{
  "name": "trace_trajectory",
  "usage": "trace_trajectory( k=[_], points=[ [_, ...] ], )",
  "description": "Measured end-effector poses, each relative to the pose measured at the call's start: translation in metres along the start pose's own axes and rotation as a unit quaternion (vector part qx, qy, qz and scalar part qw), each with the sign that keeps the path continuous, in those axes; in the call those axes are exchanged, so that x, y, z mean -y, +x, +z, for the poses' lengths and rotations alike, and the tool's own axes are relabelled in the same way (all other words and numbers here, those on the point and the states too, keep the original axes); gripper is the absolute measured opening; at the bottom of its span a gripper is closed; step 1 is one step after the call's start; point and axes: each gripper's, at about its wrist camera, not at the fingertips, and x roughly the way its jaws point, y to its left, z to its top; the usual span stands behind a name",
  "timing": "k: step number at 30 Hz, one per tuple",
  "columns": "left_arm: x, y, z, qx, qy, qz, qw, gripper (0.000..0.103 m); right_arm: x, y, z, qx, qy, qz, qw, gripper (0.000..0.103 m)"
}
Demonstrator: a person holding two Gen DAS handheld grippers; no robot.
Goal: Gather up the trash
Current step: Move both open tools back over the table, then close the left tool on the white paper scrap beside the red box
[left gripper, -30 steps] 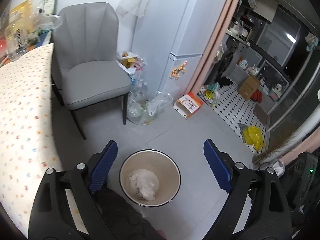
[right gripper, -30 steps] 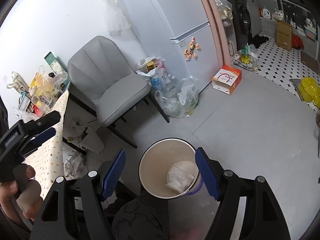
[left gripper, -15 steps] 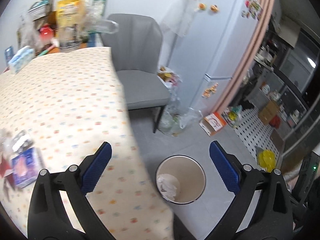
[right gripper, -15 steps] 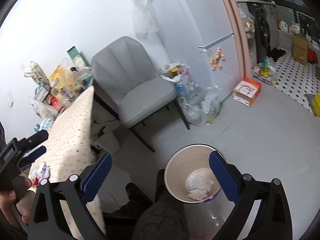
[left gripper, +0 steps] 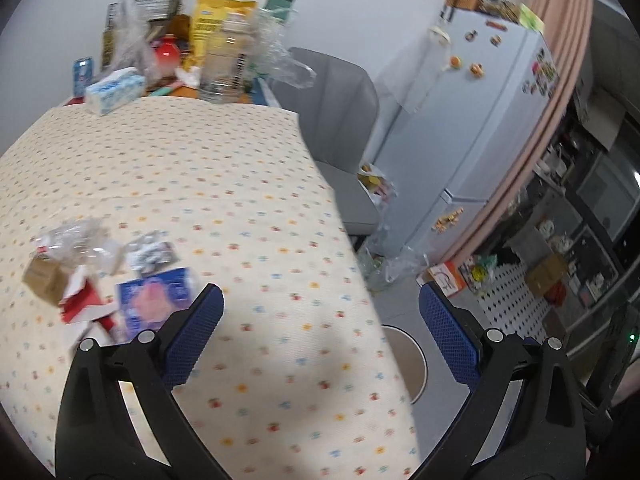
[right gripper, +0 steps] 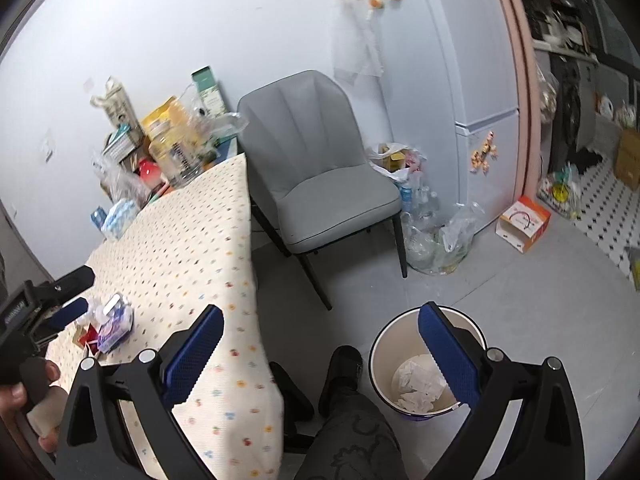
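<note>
Your left gripper (left gripper: 320,312) hangs over the table (left gripper: 208,184) with its blue pads spread wide and nothing between them, the jaws having just been opening; your right gripper (right gripper: 320,332) is likewise spread wide and empty, having just been opening too, one finger over the table edge and the other across the bin (right gripper: 384,364). The trash pile (left gripper: 104,276) lies on the cloth near your left gripper's left finger: a crumpled clear wrapper, a small brown carton, red card scraps and a blue-and-pink packet; whatever print they carry is too blurred to read. The bin stands on the grey floor just beside the table, crumpled white paper (right gripper: 418,386) lying in it. The cloth is cream with small coloured dots; at its far end crowd a yellow bag (left gripper: 220,20), a clear jar and a tissue pack (left gripper: 114,90), their lettering illegible. A grey chair (right gripper: 320,184) stands by the white wall; a white fridge (right gripper: 476,92) dotted with magnets is beside it; an orange-and-white box (right gripper: 522,224) sits on the floor, its label unreadable; your leg shows near the bin.
</note>
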Motion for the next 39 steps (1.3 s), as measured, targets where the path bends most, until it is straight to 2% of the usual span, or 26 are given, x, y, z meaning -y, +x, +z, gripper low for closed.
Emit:
trace_trajectory(
  k=[8, 16, 18, 22, 26, 30, 32, 37, 39],
  points=[
    [-0.05, -0.033, -0.011, 0.044, -0.029, 0.079, 0.9954, 0.097, -0.046, -0.004, -0.004, 0.018, -0.038, 0.015, 0.999, 0.095],
    [-0.097, -0.064, -0.03, 0.085, -0.033, 0.096, 0.9911, 0.097, -0.091, -0.012, -0.011, 0.036, -0.085, 0.075, 0.993, 0.095],
    [-0.108, -0.068, -0.033, 0.081, -0.032, 0.098, 0.9914, 0.097, -0.098, -0.009, -0.013, 0.033, -0.087, 0.085, 0.992, 0.095],
    [-0.13, -0.07, -0.038, 0.056, -0.04, 0.071, 0.9951, 0.097, -0.11, -0.007, -0.017, 0.029, -0.092, 0.103, 0.99, 0.095],
    [-0.142, -0.065, -0.047, 0.028, -0.033, 0.087, 0.9953, 0.097, -0.121, -0.004, -0.021, 0.005, -0.111, 0.132, 0.985, 0.095],
    [-0.154, -0.059, -0.054, 0.009, -0.041, 0.084, 0.9956, 0.097, -0.132, -0.001, -0.029, -0.014, -0.134, 0.15, 0.979, 0.095],
    [-0.158, -0.055, -0.056, -0.001, -0.044, 0.084, 0.9955, 0.094, -0.136, 0.0, -0.032, -0.019, -0.142, 0.153, 0.978, 0.095],
    [-0.165, -0.04, -0.059, -0.028, -0.054, 0.082, 0.9947, 0.065, -0.139, 0.007, -0.036, -0.032, -0.146, 0.156, 0.976, 0.094],
    [-0.166, -0.034, -0.059, -0.033, -0.053, 0.088, 0.9941, 0.06, -0.139, 0.01, -0.037, -0.038, -0.146, 0.156, 0.976, 0.093]
  ],
)
